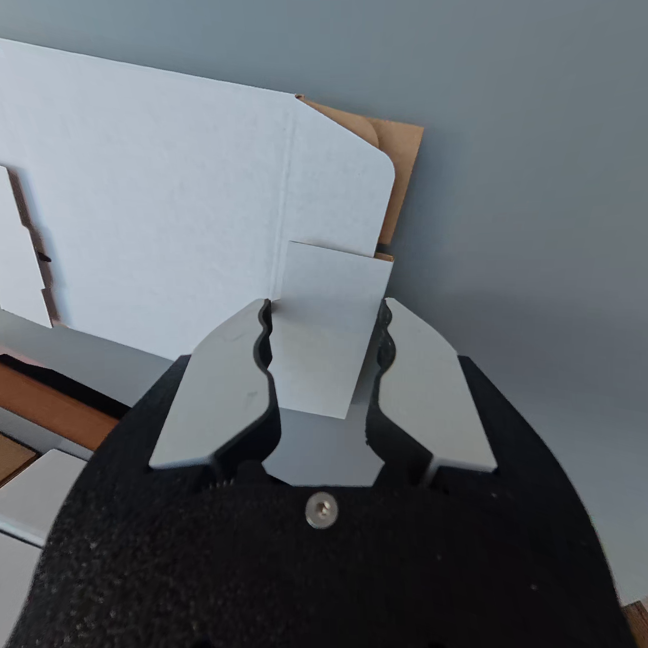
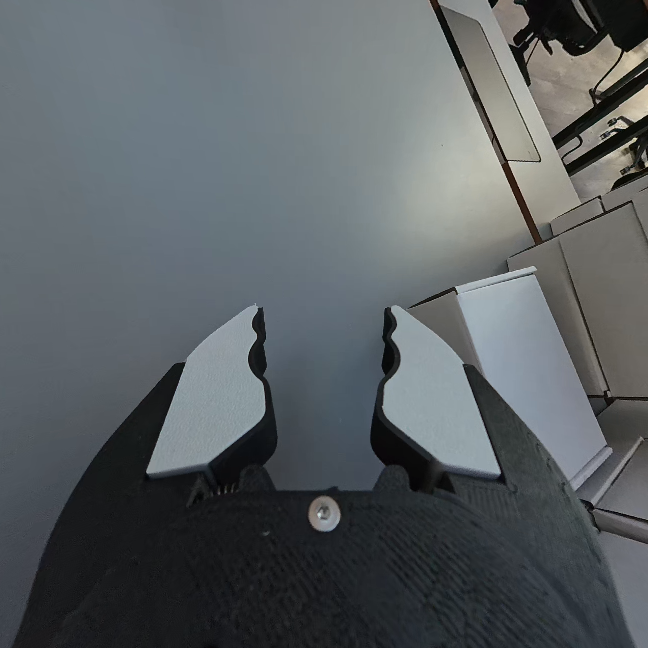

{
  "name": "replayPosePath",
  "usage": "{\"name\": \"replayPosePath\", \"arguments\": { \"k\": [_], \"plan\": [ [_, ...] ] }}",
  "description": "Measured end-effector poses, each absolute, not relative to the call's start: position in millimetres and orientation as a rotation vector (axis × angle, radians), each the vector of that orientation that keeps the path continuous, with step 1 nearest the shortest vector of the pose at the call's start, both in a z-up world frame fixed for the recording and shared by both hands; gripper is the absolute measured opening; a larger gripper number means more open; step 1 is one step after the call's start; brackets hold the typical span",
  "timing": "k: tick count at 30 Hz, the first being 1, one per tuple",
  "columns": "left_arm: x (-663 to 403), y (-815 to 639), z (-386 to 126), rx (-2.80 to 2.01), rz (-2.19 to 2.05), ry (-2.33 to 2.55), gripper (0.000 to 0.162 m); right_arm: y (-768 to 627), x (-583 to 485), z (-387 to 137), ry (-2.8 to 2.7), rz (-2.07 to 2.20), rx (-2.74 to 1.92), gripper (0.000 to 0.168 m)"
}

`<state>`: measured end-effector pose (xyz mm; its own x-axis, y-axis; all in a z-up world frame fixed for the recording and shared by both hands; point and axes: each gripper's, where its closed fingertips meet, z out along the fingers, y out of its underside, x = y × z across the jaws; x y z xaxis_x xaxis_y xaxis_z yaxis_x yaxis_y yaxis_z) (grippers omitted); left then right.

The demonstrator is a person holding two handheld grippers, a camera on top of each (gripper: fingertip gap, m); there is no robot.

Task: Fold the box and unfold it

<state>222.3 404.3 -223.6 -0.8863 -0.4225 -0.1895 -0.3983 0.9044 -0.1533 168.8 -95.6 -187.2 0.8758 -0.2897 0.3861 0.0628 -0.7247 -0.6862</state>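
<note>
Box: one white cardboard box [image 1: 157, 196], opened out flat on the grey table [image 1: 526, 175], brown inner face peeking out at its right edge.
Flap: one small white flap [image 1: 326, 333] sits right between the left fingers.
Left gripper [image 1: 326, 305]: jaws spread wide around the flap, not pinching it.
Right gripper [image 2: 324, 312]: jaws parted, empty, over bare table.
Other boxes: several folded white boxes [image 2: 519, 350] stacked to the right; exact count unclear.
Chair: one black office chair [image 2: 575, 28] far off.

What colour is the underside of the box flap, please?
Brown, on the box at its flap; the left wrist view shows it best.
</note>
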Motion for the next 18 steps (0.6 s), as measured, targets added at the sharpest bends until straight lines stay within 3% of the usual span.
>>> {"name": "replayPosePath", "arguments": {
  "k": [1,11,14,18],
  "plan": [
    [221,402,-218,-0.592,-0.163,2.826,0.058,-94,169,-187,0.163,-0.620,-2.302,0.065],
    [160,302,-118,-0.346,-0.347,2.408,0.058,-69,162,-155,0.154,-0.655,-2.145,0.064],
    [117,235,-124,-0.241,-0.435,2.358,0.058,-53,157,-140,0.134,-0.678,-2.089,0.063],
    [57,153,-169,-0.159,-0.628,2.476,0.057,-19,147,-129,0.085,-0.652,-2.028,0.056]
  ]
}}
